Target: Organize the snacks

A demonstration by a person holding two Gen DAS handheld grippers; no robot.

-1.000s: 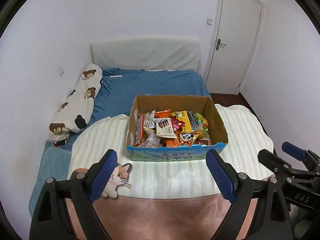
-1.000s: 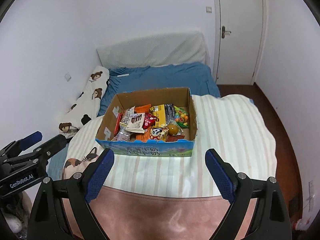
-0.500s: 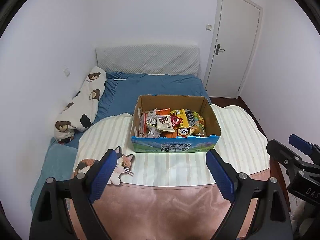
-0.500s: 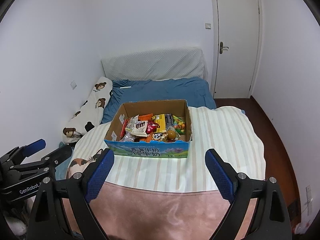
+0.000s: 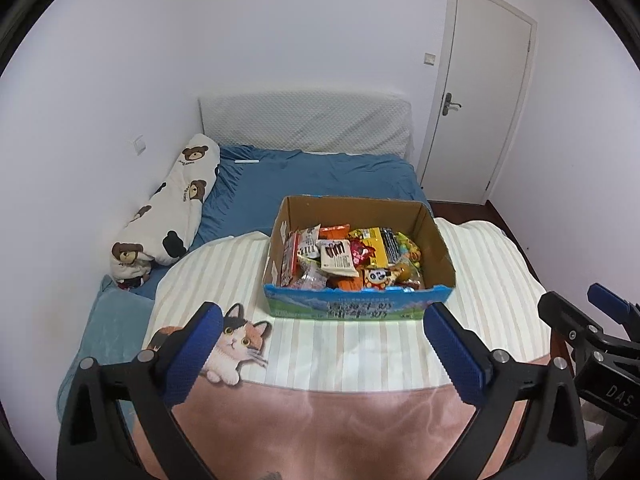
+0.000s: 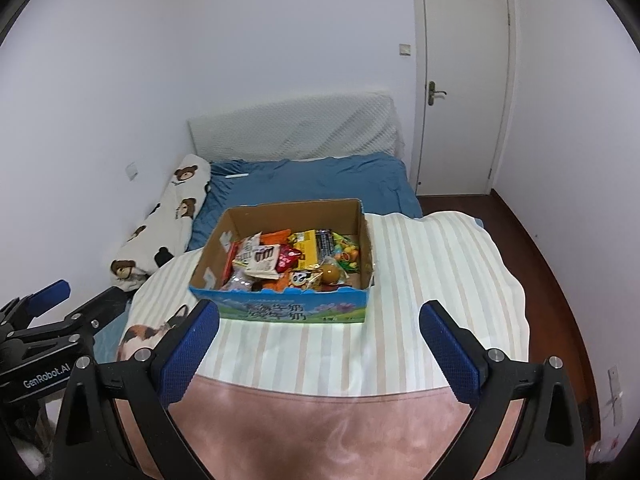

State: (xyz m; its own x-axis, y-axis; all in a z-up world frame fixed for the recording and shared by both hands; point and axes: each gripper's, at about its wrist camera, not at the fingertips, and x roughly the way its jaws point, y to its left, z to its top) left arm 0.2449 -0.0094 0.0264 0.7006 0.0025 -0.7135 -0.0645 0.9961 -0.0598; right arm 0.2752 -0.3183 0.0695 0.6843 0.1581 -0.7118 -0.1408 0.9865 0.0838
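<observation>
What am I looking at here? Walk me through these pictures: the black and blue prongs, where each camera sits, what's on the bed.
No robot: a person holds one two-finger gripper in each hand, each carrying a wide-angle camera. One view looks along the left gripper, the other along the right gripper. Both have just been opening, and nothing is between their jaws. Ahead, on a striped blanket, sits a cardboard box full of snack packets. A bear-print pillow lies by the wall.

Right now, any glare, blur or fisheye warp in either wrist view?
Left wrist: sharp; door and walls bow, dark vignette corners, soft sheen on the pink blanket. Right wrist: same warp; the snack box is sharp, its print slightly washed out.
</observation>
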